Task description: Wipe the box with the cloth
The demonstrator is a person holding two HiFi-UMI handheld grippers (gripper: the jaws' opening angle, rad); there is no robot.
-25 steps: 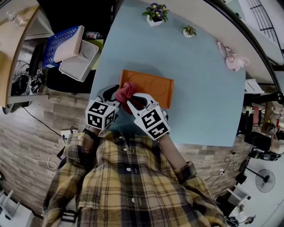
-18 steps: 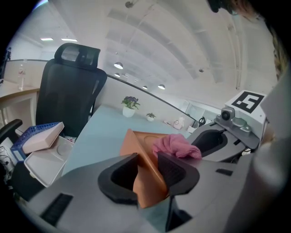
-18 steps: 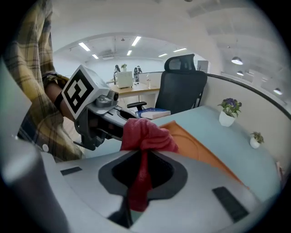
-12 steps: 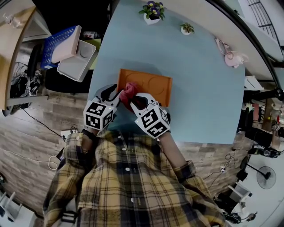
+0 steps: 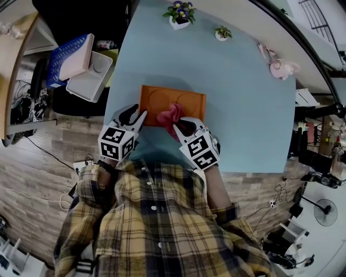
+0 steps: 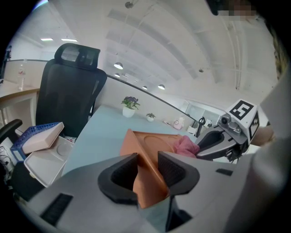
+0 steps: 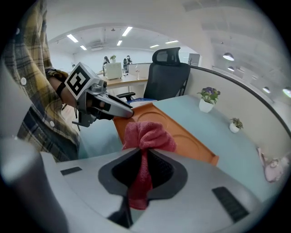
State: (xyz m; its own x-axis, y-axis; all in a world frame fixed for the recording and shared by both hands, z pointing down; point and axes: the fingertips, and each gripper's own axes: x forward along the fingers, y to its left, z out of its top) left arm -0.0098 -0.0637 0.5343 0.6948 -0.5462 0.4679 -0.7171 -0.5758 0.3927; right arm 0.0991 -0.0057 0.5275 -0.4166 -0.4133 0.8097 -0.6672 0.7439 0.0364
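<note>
An orange box (image 5: 186, 100) lies flat on the light blue table (image 5: 243, 108). My left gripper (image 5: 139, 116) grips its near left corner; in the left gripper view the box's edge (image 6: 152, 143) stands pinched between the jaws of that gripper (image 6: 148, 170). My right gripper (image 5: 178, 125) is shut on a pink cloth (image 5: 169, 115), whose bunched end rests on the box's near middle. The right gripper view shows the cloth (image 7: 148, 136) clamped between the jaws of that gripper (image 7: 144, 166), above the box (image 7: 182, 132), with the left gripper (image 7: 120, 109) at the box's far corner.
A flowering pot plant (image 5: 178, 13), a small green plant (image 5: 220, 33) and a pink object (image 5: 281, 67) stand along the table's far edge. Left of the table are a blue basket and white trays (image 5: 81, 62) and a black office chair (image 6: 68, 86).
My right gripper has slid the cloth rightward over the box, from its near left part to its middle. The left gripper has kept its hold on the corner.
</note>
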